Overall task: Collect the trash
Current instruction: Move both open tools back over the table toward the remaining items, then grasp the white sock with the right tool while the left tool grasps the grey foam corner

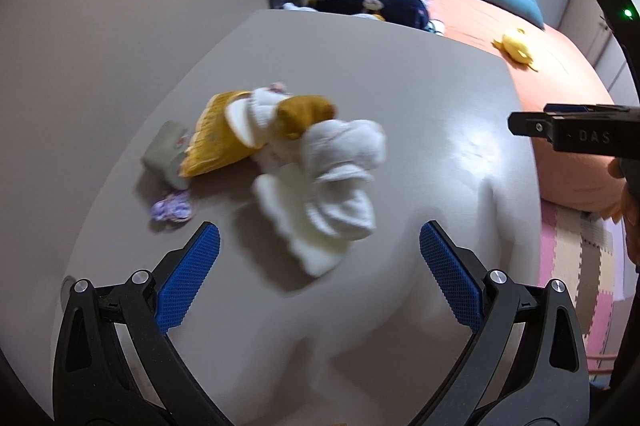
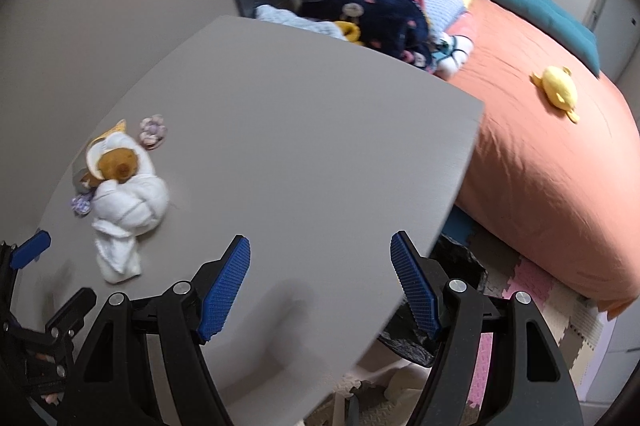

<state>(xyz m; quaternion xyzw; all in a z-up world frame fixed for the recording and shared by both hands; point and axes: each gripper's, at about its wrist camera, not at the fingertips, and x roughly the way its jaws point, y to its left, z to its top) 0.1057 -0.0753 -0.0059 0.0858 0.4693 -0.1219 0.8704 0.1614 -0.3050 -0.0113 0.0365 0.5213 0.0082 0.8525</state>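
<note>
Both the left gripper (image 1: 320,246) and right gripper (image 2: 320,262) gape empty; that crumpled white tissue wad (image 1: 324,182) looks light and squishy, so I'd pinch its bulky middle.

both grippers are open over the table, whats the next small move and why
Probably ease the left gripper forward and down toward the trash pile, starting with the crumpled white tissue, which is the nearest piece. Its jaws stand open and empty, with the tissue just ahead of the pads. The right gripper hangs open near the table edge, above what looks like a black bag on the floor.
</note>
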